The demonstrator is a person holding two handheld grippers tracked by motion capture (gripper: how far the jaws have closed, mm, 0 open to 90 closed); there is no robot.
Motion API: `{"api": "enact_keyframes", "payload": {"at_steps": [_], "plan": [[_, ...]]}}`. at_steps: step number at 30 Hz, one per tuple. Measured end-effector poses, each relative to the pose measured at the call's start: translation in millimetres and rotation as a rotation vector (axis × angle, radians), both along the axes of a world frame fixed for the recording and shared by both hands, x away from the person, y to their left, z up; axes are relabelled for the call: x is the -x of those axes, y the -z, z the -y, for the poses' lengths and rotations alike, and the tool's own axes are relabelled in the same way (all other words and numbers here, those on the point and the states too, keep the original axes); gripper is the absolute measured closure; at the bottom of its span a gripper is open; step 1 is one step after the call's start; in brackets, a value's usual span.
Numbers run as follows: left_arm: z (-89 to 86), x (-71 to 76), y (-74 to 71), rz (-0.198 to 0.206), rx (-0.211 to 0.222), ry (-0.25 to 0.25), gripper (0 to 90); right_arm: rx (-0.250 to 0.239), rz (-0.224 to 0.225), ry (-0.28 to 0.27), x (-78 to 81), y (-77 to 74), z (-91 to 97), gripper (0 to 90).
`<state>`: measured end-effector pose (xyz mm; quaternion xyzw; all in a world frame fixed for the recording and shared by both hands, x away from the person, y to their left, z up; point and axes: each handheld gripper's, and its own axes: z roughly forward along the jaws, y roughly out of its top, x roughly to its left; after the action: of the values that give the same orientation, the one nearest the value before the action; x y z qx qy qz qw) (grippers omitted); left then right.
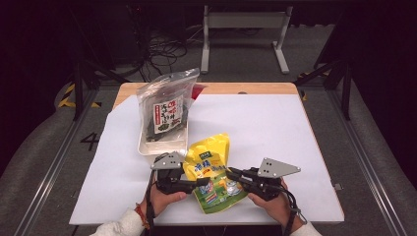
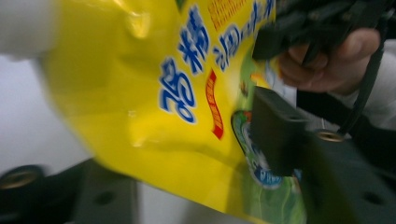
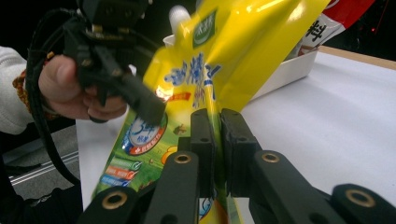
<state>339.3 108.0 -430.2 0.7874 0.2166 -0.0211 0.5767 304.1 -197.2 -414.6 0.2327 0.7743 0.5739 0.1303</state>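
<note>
A yellow pouch point(image 1: 211, 172) with blue lettering hangs between both grippers near the table's front edge. My right gripper point(image 1: 231, 173) is shut on the pouch's right edge; in the right gripper view the pouch point(image 3: 243, 46) runs edge-on between the pressed jaws of that gripper point(image 3: 217, 121). My left gripper point(image 1: 199, 183) straddles the pouch's left side. In the left gripper view the pouch point(image 2: 154, 93) crosses slantwise through the gap of this gripper point(image 2: 191, 144): one pad point(image 2: 275, 130) lies on its printed face, the other jaw is blurred behind it. The jaws stand apart.
A clear bag of dark seaweed point(image 1: 164, 113) leans upright in a white tray point(image 1: 147, 147) just behind the left hand. A white sheet point(image 1: 255, 128) covers the wooden table point(image 1: 246, 88). A grey metal stand point(image 1: 243, 22) sits on the floor beyond.
</note>
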Motion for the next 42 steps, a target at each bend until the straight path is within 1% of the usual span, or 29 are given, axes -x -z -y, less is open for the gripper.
{"api": "enact_keyframes", "payload": {"at_steps": [2, 4, 5, 6, 8, 9, 10, 11, 12, 13, 14, 15, 16, 17, 19, 22, 24, 25, 26, 28, 30, 32, 33, 36, 37, 39, 40, 41, 42], "plan": [[-4.9, -0.6, -4.8, 0.015, 0.01, -0.011, 74.1, 0.024, 0.006, -0.003, 1.1, 1.0, -3.6, 83.5], [-8.5, -1.3, -6.9, 0.018, 0.032, -0.008, 79.5, 0.038, 0.017, -0.003, 2.3, 1.4, -7.6, 82.8], [-9.8, -0.9, -8.3, 0.02, 0.029, -0.008, 81.7, 0.044, 0.024, 0.001, 2.6, 1.0, -9.1, 81.9], [-10.7, -0.9, -10.3, 0.043, 0.022, -0.011, 82.7, 0.051, 0.026, 0.004, 2.6, -0.1, -11.8, 80.4], [-11.4, 0.8, -14.6, 0.067, 0.016, -0.014, 83.0, 0.054, 0.03, 0.005, 2.9, -0.5, -12.6, 80.1], [-11.7, 1.5, -16.3, 0.069, 0.014, -0.011, 83.1, 0.05, 0.034, 0.011, 3.4, -1.1, -13.1, 79.6], [-12.4, 1.0, -18.0, 0.085, 0.014, -0.011, 83.2, 0.052, 0.038, 0.01, 3.4, -2.1, -13.5, 78.9], [-13.0, 1.2, -19.1, 0.088, 0.02, -0.004, 83.2, 0.051, 0.036, 0.011, 3.3, -2.9, -13.7, 78.0], [-13.9, 1.5, -21.4, 0.099, 0.011, -0.001, 83.4, 0.047, 0.036, 0.013, 3.5, -3.8, -13.5, 77.0], [-13.9, 1.5, -21.4, 0.099, 0.011, -0.001, 83.5, 0.047, 0.036, 0.013, 3.5, -3.8, -13.5, 77.0], [-14.3, 1.9, -22.7, 0.109, 0.008, 0.006, 83.5, 0.045, 0.035, 0.011, 3.6, -4.9, -13.6, 75.0], [-14.8, 1.8, -23.0, 0.124, -0.006, 0.016, 83.6, 0.041, 0.03, 0.004, 3.8, -5.5, -13.3, 74.8], [-16.1, 1.9, -22.6, 0.121, -0.007, 0.02, 83.6, 0.034, 0.029, -0.012, 4.9, -6.7, -12.9, 74.5], [-17.8, 1.2, -21.9, 0.121, -0.002, 0.025, 83.6, 0.039, 0.037, -0.023, 6.1, -8.0, -13.2, 73.6], [-20.6, 0.4, -22.5, 0.13, -0.009, 0.032, 83.7, 0.053, 0.041, -0.035, 7.8, -10.3, -14.9, 69.2], [-26.3, 0.5, -25.3, 0.137, -0.003, 0.019, 83.6, 0.059, 0.039, -0.037, 9.5, -10.5, -15.8, 62.4], [-31.2, 1.3, -27.5, 0.142, 0.004, 0.007, 83.7, 0.065, 0.038, -0.029, 10.3, -10.3, -14.3, 57.6], [-33.9, 1.5, -29.0, 0.153, 0.0, 0.002, 83.6, 0.071, 0.034, -0.022, 10.8, -10.8, -13.3, 55.7], [-36.2, 2.2, -30.1, 0.15, 0.009, -0.005, 83.7, 0.072, 0.032, -0.015, 11.2, -11.5, -12.5, 53.7], [-42.2, 1.7, -33.7, 0.163, 0.015, -0.016, 83.7, 0.082, 0.033, -0.006, 11.3, -12.7, -10.7, 50.4], [-47.6, 2.1, -39.1, 0.185, 0.016, -0.031, 83.7, 0.081, 0.029, 0.007, 11.7, -12.0, -7.4, 47.2], [-51.7, 1.8, -43.2, 0.199, 0.018, -0.039, 83.7, 0.095, 0.023, 0.023, 11.5, -10.0, -4.1, 44.1], [-54.2, 1.6, -46.0, 0.213, 0.017, -0.045, 83.6, 0.096, 0.014, 0.027, 11.4, -8.8, -2.0, 43.2], [-60.6, 1.6, -53.0, 0.23, 0.026, -0.07, 83.7, 0.105, -0.011, 0.052, 12.0, -5.4, 5.4, 37.0], [-60.6, 1.6, -53.0, 0.23, 0.026, -0.07, 83.7, 0.105, -0.011, 0.052, 12.0, -5.4, 5.4, 37.0], [-64.3, 0.0, -57.9, 0.252, 0.023, -0.082, 83.6, 0.124, -0.028, 0.072, 12.7, -4.2, 10.9, 33.1], [-64.5, 0.2, -59.3, 0.254, 0.026, -0.09, 83.6, 0.128, -0.033, 0.082, 13.5, -3.4, 14.0, 32.2], [-65.7, -0.6, -61.2, 0.265, 0.026, -0.092, 83.6, 0.133, -0.039, 0.087, 14.1, -2.6, 16.3, 31.0], [-66.7, -1.2, -62.7, 0.268, 0.028, -0.097, 83.6, 0.152, -0.049, 0.089, 14.8, -1.5, 19.1, 29.1]]}}
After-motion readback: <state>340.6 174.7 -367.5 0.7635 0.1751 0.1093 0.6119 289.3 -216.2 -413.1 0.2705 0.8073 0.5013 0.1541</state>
